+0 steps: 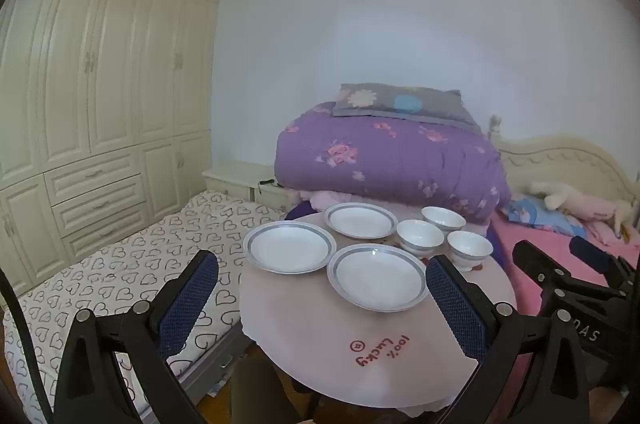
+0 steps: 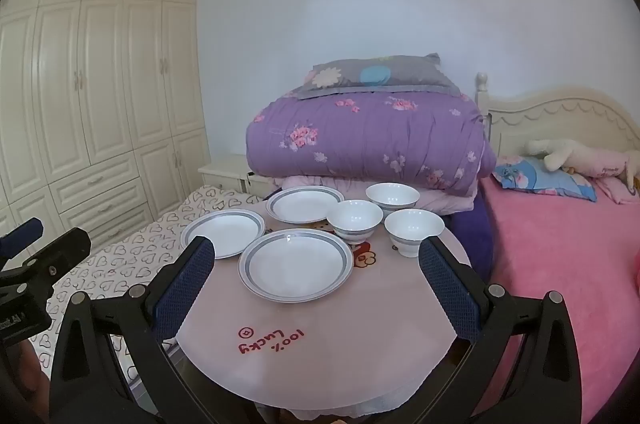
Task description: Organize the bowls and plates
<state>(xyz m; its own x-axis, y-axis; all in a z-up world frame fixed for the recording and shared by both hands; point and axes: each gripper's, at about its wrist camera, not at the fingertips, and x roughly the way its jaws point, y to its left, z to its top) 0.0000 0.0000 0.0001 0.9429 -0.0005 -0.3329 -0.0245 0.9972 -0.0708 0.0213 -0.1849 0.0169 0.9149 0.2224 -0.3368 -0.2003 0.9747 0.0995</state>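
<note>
Three white plates with grey-blue rims lie on a small round pink table [image 1: 360, 352]: a near plate [image 1: 377, 276], a left plate [image 1: 289, 246] and a far plate [image 1: 361, 220]. Three white bowls stand to their right: middle [image 1: 420, 237], far [image 1: 443, 218], near right [image 1: 469, 248]. My left gripper [image 1: 322, 274] is open and empty, above the table's near left side. In the right wrist view, my right gripper [image 2: 314, 256] is open and empty, with the near plate [image 2: 296, 264] between its fingers further ahead. The bowls [image 2: 354, 220] stand behind it.
A mattress with a heart print [image 1: 120, 284] lies left of the table. A pink bed [image 2: 560, 264] is on the right, with a folded purple quilt [image 2: 368, 139] just behind the table. Cream wardrobes [image 1: 92, 103] line the left wall. The right gripper's body [image 1: 568, 288] shows at the right.
</note>
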